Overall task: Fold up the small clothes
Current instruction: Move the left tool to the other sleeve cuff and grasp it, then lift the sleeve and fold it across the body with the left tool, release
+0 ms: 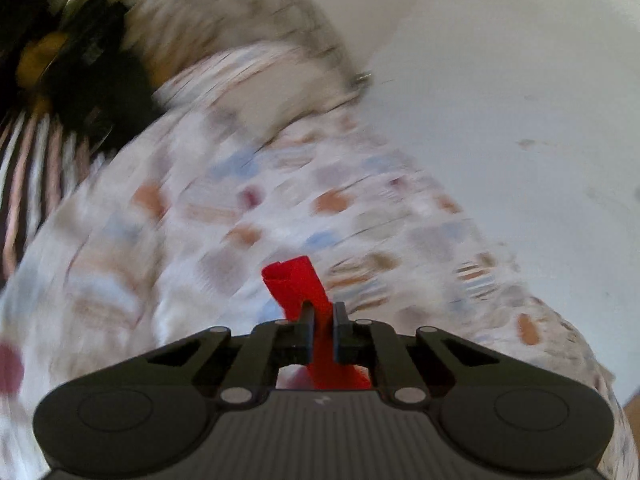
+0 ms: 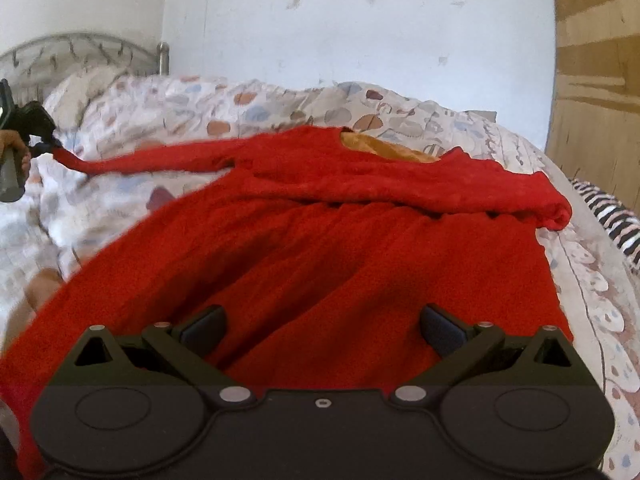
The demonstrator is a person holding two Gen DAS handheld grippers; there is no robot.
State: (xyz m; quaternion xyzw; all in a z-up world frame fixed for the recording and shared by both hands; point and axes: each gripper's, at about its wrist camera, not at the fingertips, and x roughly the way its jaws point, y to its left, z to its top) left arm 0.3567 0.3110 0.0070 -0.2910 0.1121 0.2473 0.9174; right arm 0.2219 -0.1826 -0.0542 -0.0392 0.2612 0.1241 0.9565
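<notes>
A red dress point(image 2: 320, 240) is lying spread across the bed point(image 2: 592, 280), over its patterned cover, neckline toward the headboard point(image 2: 80, 46) end and skirt reaching the near edge. The left gripper point(image 1: 323, 312) is holding its fingers clamped on the dress's sleeve end point(image 1: 296, 280), stretched out sideways. The right gripper point(image 2: 322, 326) is hovering over the skirt, fingers standing wide apart.

The bedspread point(image 1: 248, 208) and headboard point(image 1: 224, 12) are smeared by motion blur. The dress point(image 2: 320, 264) hem is cut off behind the right gripper point(image 2: 322, 328).
</notes>
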